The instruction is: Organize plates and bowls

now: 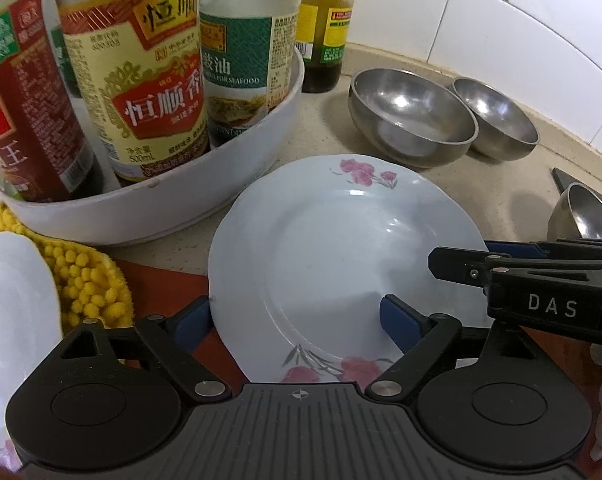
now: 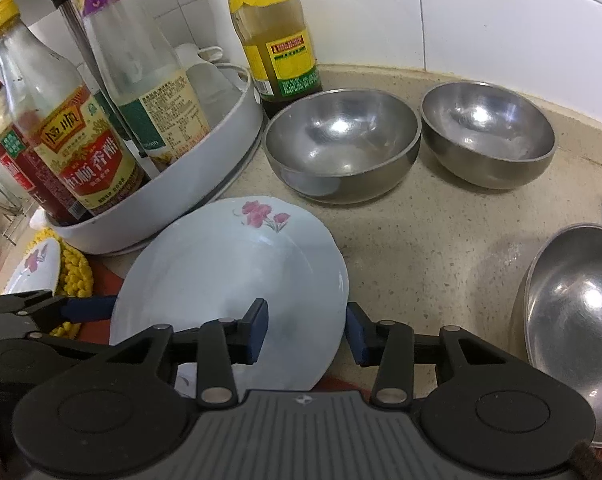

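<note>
Now both hand-held grippers work on the flowered plate (image 1: pixel 341 264) lying on the counter (image 2: pixel 421 248).
Left hand-held gripper (image 1: pixel 297 322) is spread across its near rim; right hand-held gripper (image 2: pixel 307 330) straddles the right edge, not visibly pinching. Close gently before lifting.

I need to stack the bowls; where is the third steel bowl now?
In the right wrist view the third steel bowl sits at the right edge on the counter, nearer than the two steel bowls by the wall.

A white plate (image 2: pixel 229 276) with pink flower prints lies flat on the counter, its right rim between the right gripper's (image 2: pixel 307 330) parted fingers. Beyond it two empty steel bowls (image 2: pixel 343 144) (image 2: pixel 487 132) stand upright side by side; a third steel bowl (image 2: pixel 573 320) sits to the gripper's right.
</note>
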### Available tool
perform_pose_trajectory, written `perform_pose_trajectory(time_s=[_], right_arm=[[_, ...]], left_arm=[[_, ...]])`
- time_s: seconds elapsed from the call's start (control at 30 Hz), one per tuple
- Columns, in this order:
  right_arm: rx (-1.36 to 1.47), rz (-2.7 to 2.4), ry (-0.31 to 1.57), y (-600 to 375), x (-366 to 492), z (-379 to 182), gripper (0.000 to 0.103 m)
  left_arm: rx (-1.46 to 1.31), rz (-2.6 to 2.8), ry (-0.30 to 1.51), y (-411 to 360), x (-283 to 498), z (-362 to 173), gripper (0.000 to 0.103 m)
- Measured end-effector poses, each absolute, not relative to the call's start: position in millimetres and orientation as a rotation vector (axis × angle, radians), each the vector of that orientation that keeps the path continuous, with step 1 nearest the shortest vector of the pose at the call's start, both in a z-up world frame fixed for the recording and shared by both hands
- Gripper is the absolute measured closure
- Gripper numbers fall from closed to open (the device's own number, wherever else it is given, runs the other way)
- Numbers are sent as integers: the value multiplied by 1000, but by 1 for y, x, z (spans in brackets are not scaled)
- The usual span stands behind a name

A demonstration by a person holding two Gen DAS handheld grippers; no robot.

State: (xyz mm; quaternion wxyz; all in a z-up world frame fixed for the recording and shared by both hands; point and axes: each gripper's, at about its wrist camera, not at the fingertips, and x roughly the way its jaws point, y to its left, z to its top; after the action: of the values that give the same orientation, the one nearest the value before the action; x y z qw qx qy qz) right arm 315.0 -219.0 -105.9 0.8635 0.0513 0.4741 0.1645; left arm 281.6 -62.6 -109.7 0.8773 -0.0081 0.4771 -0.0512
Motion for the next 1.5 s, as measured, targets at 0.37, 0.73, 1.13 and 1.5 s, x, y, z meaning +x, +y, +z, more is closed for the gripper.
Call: perform_pose_trajectory(time_s=[0.37, 0.73, 1.13, 1.5], right_arm=[[111, 364, 945, -221, 298, -86, 64], [97, 374, 912, -221, 259, -66, 64], [110, 315, 913, -221, 200, -57, 64], [197, 287, 947, -226, 130, -58, 70]], left_arm=[[-10, -96, 937, -61, 255, -86, 11], [-7, -100, 909, -60, 214, -72, 11], [33, -170, 915, -67, 162, -72, 11], [190, -365, 859, -102, 100, -75, 18]])
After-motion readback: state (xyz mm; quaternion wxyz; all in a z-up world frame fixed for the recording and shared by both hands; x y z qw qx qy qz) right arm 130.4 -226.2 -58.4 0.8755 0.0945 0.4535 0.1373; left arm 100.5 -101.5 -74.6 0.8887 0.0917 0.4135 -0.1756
